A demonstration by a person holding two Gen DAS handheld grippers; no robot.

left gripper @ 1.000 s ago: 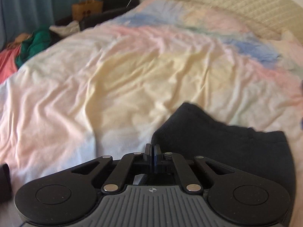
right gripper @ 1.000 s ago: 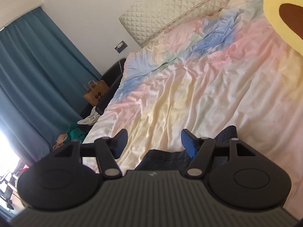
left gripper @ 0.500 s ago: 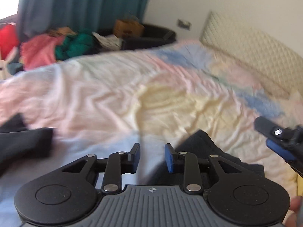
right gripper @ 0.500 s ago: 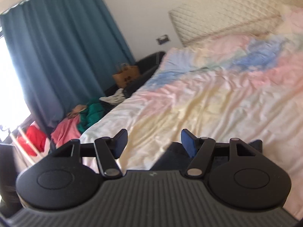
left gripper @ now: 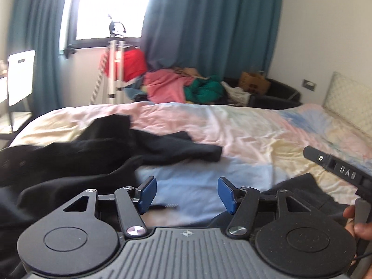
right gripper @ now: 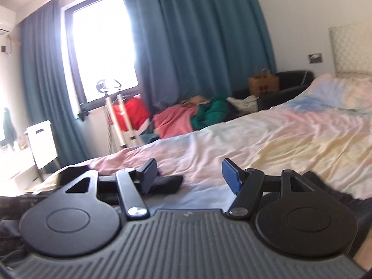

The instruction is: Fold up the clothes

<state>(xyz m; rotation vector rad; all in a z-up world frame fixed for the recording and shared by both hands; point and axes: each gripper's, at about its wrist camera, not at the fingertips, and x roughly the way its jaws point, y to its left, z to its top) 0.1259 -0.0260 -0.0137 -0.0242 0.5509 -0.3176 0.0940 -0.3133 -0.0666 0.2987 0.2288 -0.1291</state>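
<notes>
The left gripper [left gripper: 186,194] hangs over the near edge of the bed [left gripper: 244,134] with its blue-padded fingers [left gripper: 146,194] spread wide and nothing between them; only pale blue sheet shows in the gap. A rumpled black garment [left gripper: 97,153] lies on the sheet to the left of and beyond this gripper, stretching from the near left corner toward the middle of the bed, its far edge ending in a dark tongue just left of centre. A second dark piece of clothing [left gripper: 300,190] lies on the near right, partly hidden behind the left gripper's right finger linkage. The right gripper [right gripper: 189,174] is likewise wide open and grips nothing; in the left wrist view its black body [left gripper: 337,167] enters from the right edge above that second dark piece, with part of a hand [left gripper: 358,223] on its handle. From the right wrist view, the black garment [right gripper: 167,183] shows beyond the left finger, and the other dark cloth [right gripper: 344,197] sits behind the right one. At the far side of the room, past the bed, are teal curtains [right gripper: 197,41], a heap of pink and green clothes [left gripper: 186,88] and a brown paper bag [right gripper: 264,84].
</notes>
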